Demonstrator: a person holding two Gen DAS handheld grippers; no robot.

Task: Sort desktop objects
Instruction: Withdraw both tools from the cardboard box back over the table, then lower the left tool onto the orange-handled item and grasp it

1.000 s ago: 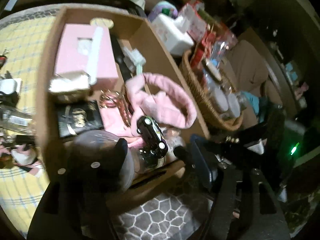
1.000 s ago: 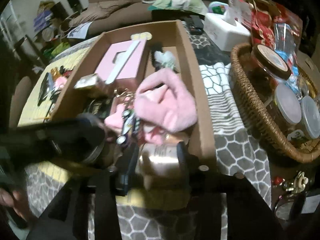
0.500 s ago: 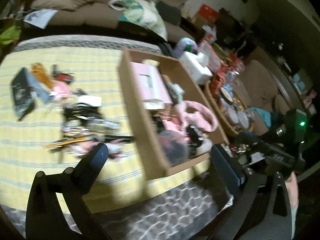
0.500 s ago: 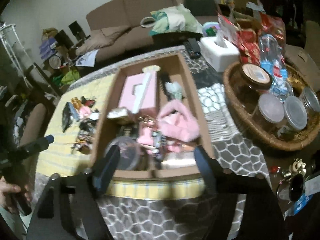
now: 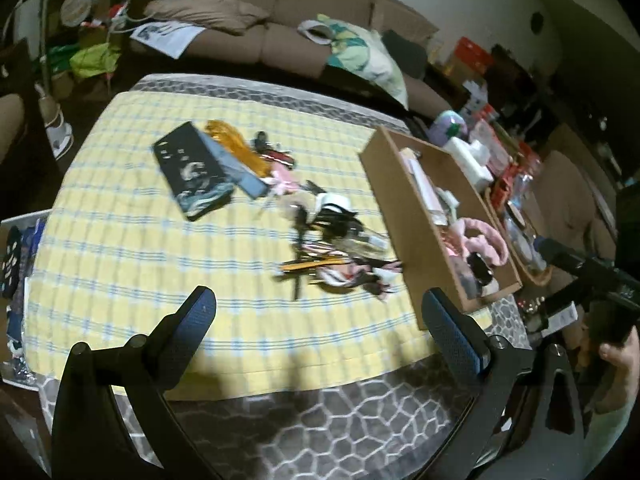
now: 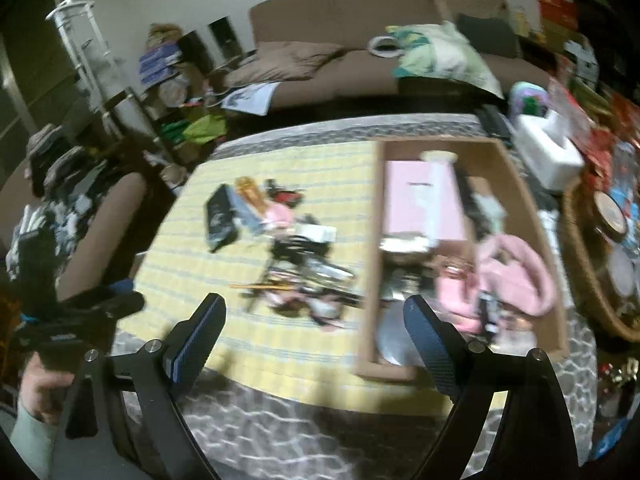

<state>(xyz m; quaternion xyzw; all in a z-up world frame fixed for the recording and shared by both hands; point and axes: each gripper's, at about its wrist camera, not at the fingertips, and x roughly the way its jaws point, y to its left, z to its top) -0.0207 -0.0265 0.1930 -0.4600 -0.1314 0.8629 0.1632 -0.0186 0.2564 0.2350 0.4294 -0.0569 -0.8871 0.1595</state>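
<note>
Nearest the cameras, both tools hung empty above the patterned edge of the surface (image 5: 360, 432). The left gripper (image 5: 320, 320) had its fingers spread wide with nothing between them; the right gripper (image 6: 316, 332) was opening its fingers, likewise bare.

Beyond them, the sorting looked perhaps half done. The cardboard box (image 6: 372, 264) already held a pink case (image 6: 420, 200), a pink fluffy band (image 6: 516, 272) and smaller items. A loose pile (image 5: 332, 248) of cables, pencils and oddments lay on the yellow cloth just beside the box, and farther off a dark patterned case (image 5: 192, 176) — all of that, by the look of it, awaiting its turn.

The right view looked down into the box and showed a wicker basket (image 6: 580, 272) of jars; the left view saw mostly the box's outer wall but laid the unsorted pile out plainly.
</note>
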